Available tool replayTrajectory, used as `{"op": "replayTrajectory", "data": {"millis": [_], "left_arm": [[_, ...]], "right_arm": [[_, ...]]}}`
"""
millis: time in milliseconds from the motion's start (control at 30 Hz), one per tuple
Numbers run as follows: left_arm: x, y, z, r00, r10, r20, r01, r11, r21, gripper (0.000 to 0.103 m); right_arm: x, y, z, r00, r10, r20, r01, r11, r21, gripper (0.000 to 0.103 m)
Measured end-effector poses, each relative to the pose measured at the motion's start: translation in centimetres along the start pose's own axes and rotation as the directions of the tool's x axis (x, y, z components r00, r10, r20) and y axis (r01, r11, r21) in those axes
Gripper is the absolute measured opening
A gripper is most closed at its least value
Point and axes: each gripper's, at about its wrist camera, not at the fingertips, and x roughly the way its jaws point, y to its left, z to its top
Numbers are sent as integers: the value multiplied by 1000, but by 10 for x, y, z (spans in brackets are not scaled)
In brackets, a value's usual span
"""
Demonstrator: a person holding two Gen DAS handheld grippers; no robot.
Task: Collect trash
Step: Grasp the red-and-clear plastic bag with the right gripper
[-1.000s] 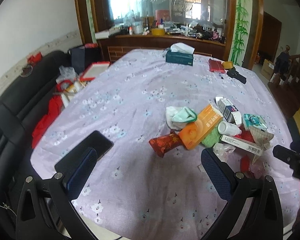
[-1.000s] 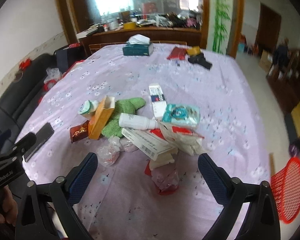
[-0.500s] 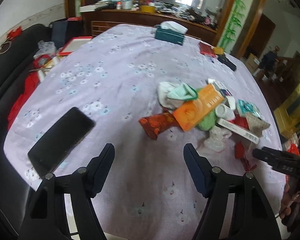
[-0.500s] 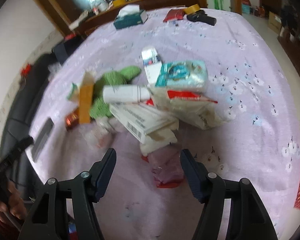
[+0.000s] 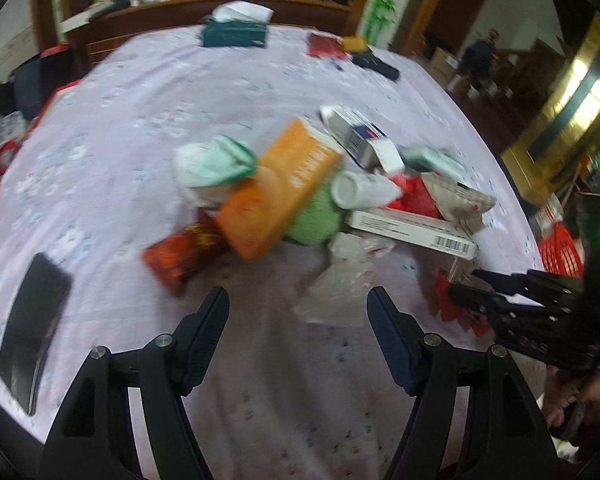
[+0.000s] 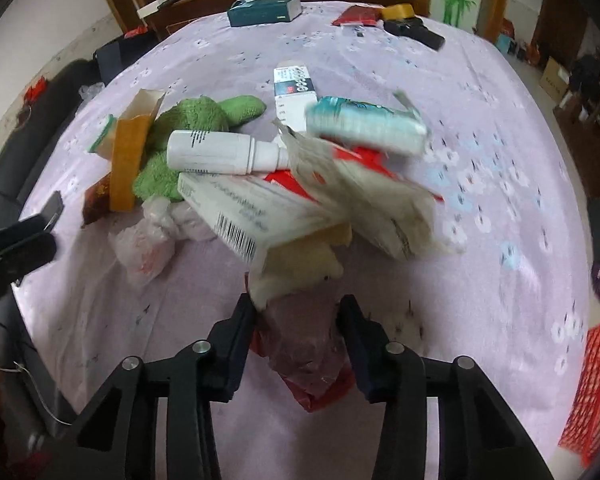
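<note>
We see the bench [image 6: 480,80], draped in a lilac flowered cloth, carrying a heap of trash near its front edge. In that heap a green plush toy [image 6: 188,120] lies under an orange carton [image 5: 284,188], and on the toy's right flank rests a white bottle [image 6: 220,152] on its side. Touching the bottle from below is a long white box with a barcode [image 6: 236,208], and beside it a crumpled white paper bag [image 6: 380,200] with a teal packet [image 6: 364,124] on top. A clear plastic bag [image 6: 148,236] sits at the heap's left front, a red foil wrapper [image 5: 176,252] at its left end. Our right claw [image 6: 298,320] is narrowed around a reddish plastic bag [image 6: 304,344] at the very front of the heap, both fingers against its sides. Our left claw [image 5: 298,312] hangs wide and empty above the cloth, the clear plastic bag lying just ahead between its fingertips. Well to its left a black phone [image 5: 32,328] lies flat. At the far edge stands a teal tissue box [image 6: 264,10].
</note>
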Motion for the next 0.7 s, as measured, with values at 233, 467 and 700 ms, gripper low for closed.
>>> {"op": "replayTrajectory", "data": {"millis": [233,467,700], "left_arm": [[49,-27,9,997,21,-69,-13,994,113,70],[70,-46,0,995,49,-83,-31,978,205,52],[58,-42,-10,998,29,-52,-17,977,213,39]], "right_arm": [[-24,-11,-23,998,66,22,-67,995,80,44],[-34,-15,-42,996,87,13,-88,991,98,44],[-29,-8,-58,997,78,-20,-76,994,84,53]]}}
